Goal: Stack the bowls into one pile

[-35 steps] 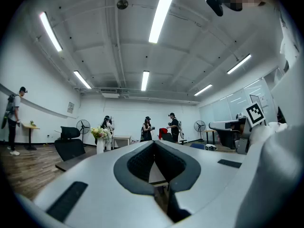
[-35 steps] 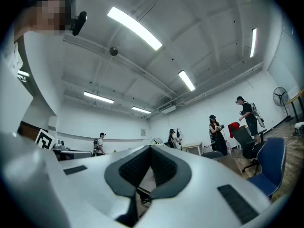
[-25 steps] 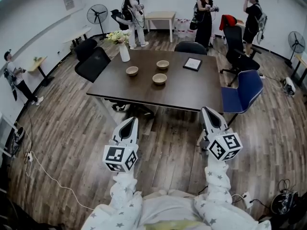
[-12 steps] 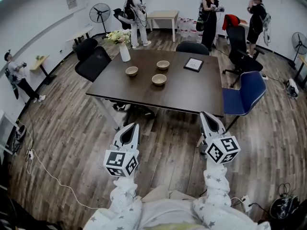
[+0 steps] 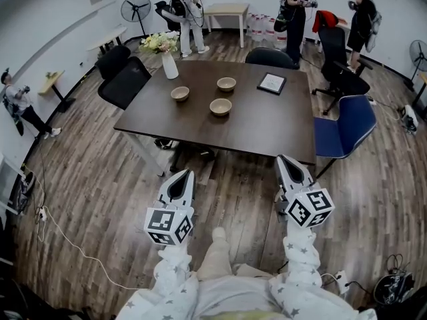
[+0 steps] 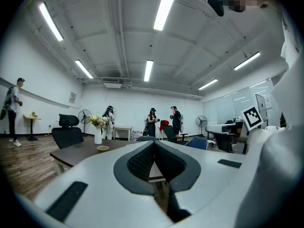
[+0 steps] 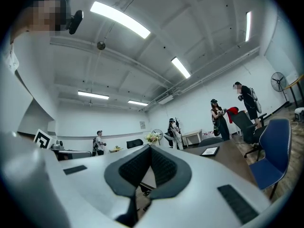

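Observation:
Three tan bowls stand apart on the dark table [image 5: 267, 129]: one at the left [image 5: 180, 93], one farther back [image 5: 226, 83], one nearer me [image 5: 221, 107]. Both grippers hang over the wooden floor, well short of the table's near edge. My left gripper [image 5: 181, 175] is shut and holds nothing. My right gripper [image 5: 288, 160] is also shut and empty. In the left gripper view the jaws [image 6: 153, 144] meet at their tips, with one bowl [image 6: 102, 148] far off on the table. The right gripper view shows its jaws [image 7: 150, 147] closed, pointing level toward the table.
A white vase of flowers [image 5: 169, 65] and a framed tablet [image 5: 271, 83] also sit on the table. A black chair [image 5: 125, 85] stands at its left, a blue chair [image 5: 347, 127] at its right, another [image 5: 270, 57] behind. Several people stand at the back wall. A cable [image 5: 73, 249] lies on the floor.
The table and bowls have drawn nearer in the head view, and my knee has appeared between the arms. Both grippers stay shut, side by side.

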Demonstrator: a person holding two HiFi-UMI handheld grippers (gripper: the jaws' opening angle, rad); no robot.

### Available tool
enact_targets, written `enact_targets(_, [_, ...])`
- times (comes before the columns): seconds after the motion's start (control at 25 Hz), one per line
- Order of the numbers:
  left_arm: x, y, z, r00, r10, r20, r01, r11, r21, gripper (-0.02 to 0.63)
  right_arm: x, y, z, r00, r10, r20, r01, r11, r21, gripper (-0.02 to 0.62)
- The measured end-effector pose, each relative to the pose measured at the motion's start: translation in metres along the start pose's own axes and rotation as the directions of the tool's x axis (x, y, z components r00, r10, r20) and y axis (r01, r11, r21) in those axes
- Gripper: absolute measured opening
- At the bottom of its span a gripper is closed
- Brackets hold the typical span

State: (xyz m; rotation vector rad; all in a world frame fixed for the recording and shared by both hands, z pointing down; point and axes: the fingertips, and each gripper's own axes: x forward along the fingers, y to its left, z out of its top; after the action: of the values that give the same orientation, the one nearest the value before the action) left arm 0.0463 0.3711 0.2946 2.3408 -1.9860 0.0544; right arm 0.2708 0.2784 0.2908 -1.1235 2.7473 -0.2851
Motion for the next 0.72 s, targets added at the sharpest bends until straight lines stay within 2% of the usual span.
enact_targets(0.16, [0.036,0.023,-0.002,1.0,-0.013,-0.002,0.013,1.0,-0.009,0.025,0.034,-0.015,-0.006,1.0,-0.015,-0.005,0.015,1.0,0.003,0.021])
enact_targets(0.52, [0.123,0.074,0.006,0.996,-0.091,-0.009,0.091,0.996,-0.014,0.025,0.118,-0.04,-0.009,0.998,-0.066,-0.01,0.066,0.998,0.013,0.021])
enact_targets(0.72, [0.161,0.109,0.005,0.994,-0.11,-0.013,0.109,0.994,-0.023,0.025,0.161,-0.049,-0.009,0.995,-0.099,0.031,0.098,0.995,0.021,0.021])
